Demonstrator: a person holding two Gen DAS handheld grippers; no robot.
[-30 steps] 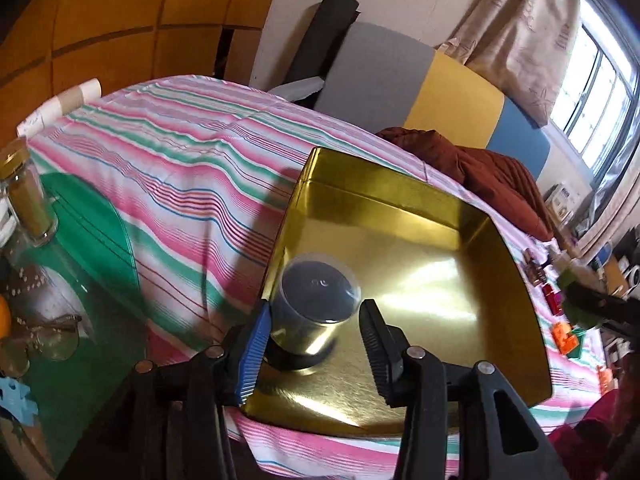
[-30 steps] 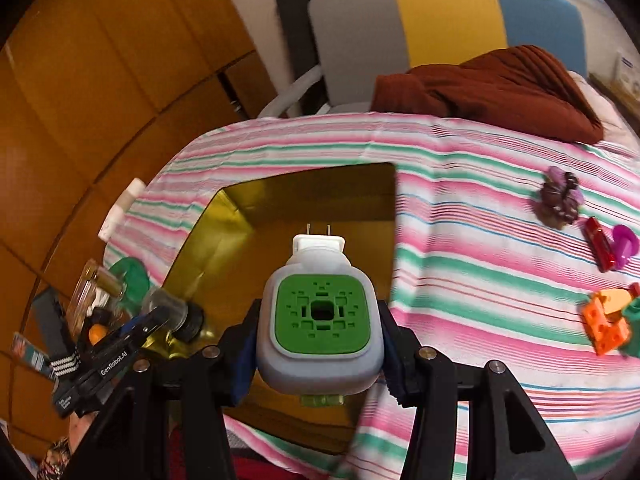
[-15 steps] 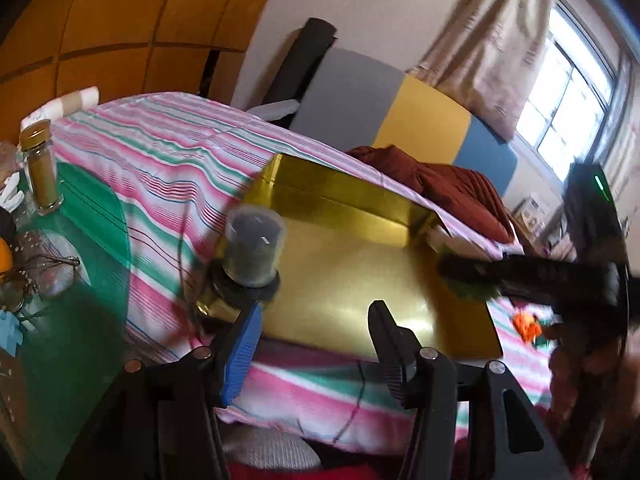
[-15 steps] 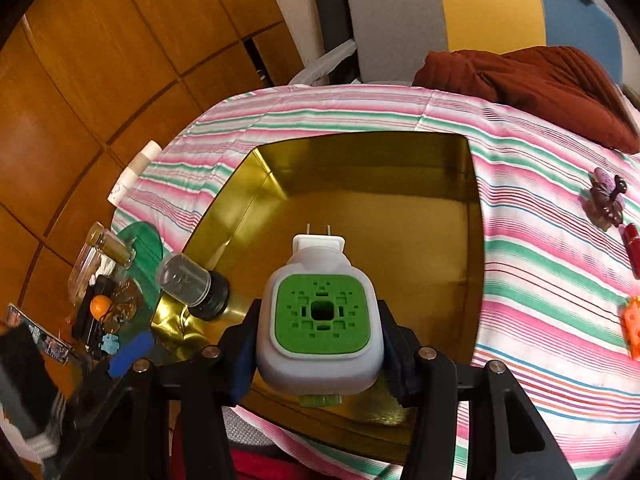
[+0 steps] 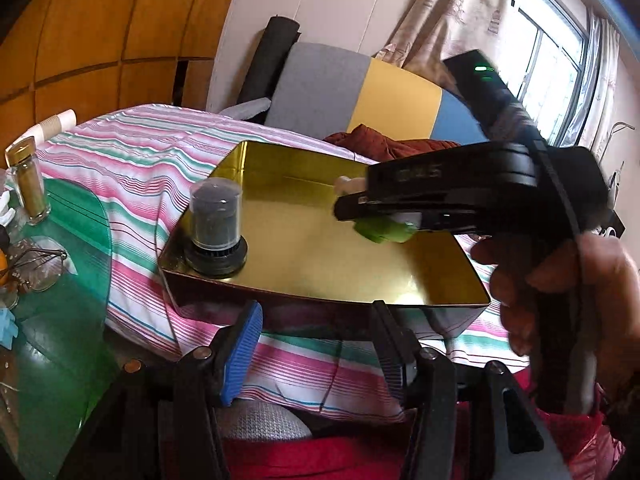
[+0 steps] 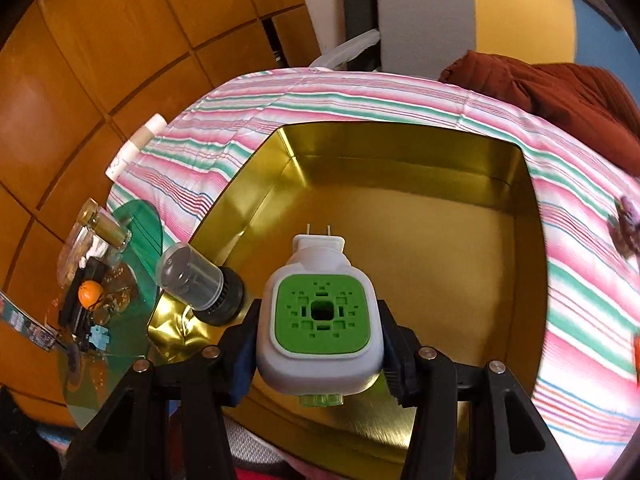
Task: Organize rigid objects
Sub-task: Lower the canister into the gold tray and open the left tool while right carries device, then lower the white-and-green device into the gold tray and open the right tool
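Observation:
A gold metal tray [image 5: 400, 292] [image 6: 460, 248] lies on the striped bedspread. A clear cylinder on a black base [image 5: 216, 226] [image 6: 200, 284] stands upright in the tray's near left corner. My left gripper [image 5: 316, 354] hangs open and empty in front of the tray's near rim, apart from the cylinder. My right gripper [image 6: 320, 344] is shut on a white plug-in device with a green face [image 6: 322, 316], prongs pointing forward, held over the tray's floor. In the left wrist view the right gripper [image 5: 352, 210] and its device [image 5: 380, 230] hover above the tray.
A green glass side table [image 5: 68, 304] at the left carries a spice jar [image 5: 28, 186], eyeglasses [image 5: 36, 268] and an orange [image 6: 90, 290]. A brown cloth [image 6: 560, 92] lies past the tray. Small toys [image 6: 628, 226] sit at the right. A hand [image 5: 568, 292] grips the right tool.
My left gripper let go of the cylinder, opened wider and drew back off the tray. My right gripper carried the plug-in device in over the tray and lower.

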